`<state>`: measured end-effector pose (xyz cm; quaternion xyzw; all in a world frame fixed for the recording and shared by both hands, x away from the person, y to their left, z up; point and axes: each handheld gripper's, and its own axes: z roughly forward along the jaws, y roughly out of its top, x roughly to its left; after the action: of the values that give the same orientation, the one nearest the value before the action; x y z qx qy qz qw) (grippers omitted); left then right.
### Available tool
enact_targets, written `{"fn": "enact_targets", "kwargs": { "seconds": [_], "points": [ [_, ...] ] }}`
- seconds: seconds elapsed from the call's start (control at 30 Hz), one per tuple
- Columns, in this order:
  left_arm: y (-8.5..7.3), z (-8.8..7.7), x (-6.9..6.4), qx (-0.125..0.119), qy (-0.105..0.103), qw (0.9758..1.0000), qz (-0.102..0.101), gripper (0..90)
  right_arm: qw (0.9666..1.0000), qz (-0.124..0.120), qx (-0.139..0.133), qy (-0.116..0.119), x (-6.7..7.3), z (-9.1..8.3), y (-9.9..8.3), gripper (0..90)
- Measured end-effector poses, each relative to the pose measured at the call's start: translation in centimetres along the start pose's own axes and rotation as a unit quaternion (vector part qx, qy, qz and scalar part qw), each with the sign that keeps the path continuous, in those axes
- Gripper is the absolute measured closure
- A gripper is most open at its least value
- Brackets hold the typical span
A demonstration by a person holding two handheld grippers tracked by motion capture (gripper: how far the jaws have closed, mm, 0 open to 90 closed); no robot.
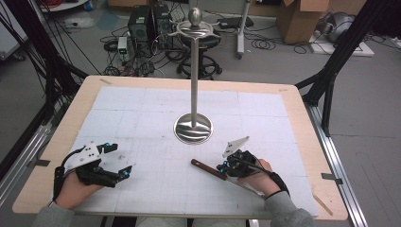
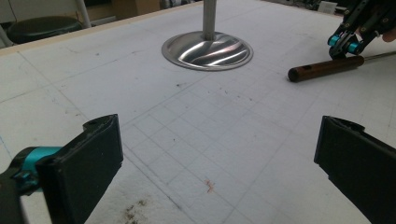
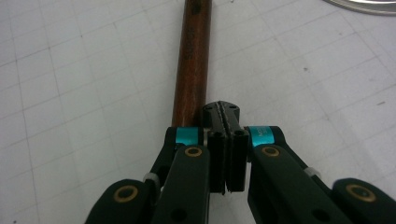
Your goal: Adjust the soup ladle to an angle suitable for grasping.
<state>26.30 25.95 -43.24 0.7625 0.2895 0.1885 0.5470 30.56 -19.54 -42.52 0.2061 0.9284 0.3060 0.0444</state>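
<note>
On the white mat [image 1: 142,113], the tool [image 1: 222,175] with a brown wooden handle lies at five o'clock from the steel stand [image 1: 193,127], handle end pointing to ten o'clock. The right gripper [image 3: 227,116] rests just beside the handle at its three o'clock side, jaws pressed together with nothing between them. The left gripper [image 1: 120,161] sits at eight o'clock from the stand, jaws spread wide over bare mat.

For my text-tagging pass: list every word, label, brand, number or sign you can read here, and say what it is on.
No text can be read in these pictures.
Right claw: faint pale marks on the black link beside its teal band, too small and blurred to read.
Brown handle, metal stand, cardboard box: no lettering shows.
</note>
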Motion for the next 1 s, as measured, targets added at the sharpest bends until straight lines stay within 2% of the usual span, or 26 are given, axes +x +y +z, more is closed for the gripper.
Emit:
{"fn": "enact_targets", "kwargs": {
  "seconds": [0.2, 0.27, 0.6, 0.8, 1.0],
  "points": [
    [0.0, 0.0, 0.0, 0.001, -0.001, 1.0, 0.002, 1.7, 0.9994, -0.021, 0.014, 0.023, 0.9, 0.3, 0.2, 89.9],
    [0.0, -0.1, 0.0, 0.001, -0.001, 1.0, 0.001, 1.7, 0.999, -0.032, 0.016, 0.027, 1.1, 0.4, 0.3, 89.9],
    [0.0, -0.1, 0.0, 0.0, 0.0, 1.0, 0.002, 1.7, 0.9978, -0.047, 0.023, 0.039, 2.0, 0.3, 0.2, 89.9],
    [0.0, -0.1, 0.0, 0.001, -0.001, 1.0, 0.001, 1.7, 0.9957, -0.066, 0.028, 0.058, 2.6, 0.3, 0.3, 89.9],
    [0.0, -0.1, 0.0, 0.002, -0.001, 1.0, 0.001, 1.7, 0.9947, -0.077, 0.032, 0.06, 2.8, 0.3, 0.4, 89.9]
  ]
}}
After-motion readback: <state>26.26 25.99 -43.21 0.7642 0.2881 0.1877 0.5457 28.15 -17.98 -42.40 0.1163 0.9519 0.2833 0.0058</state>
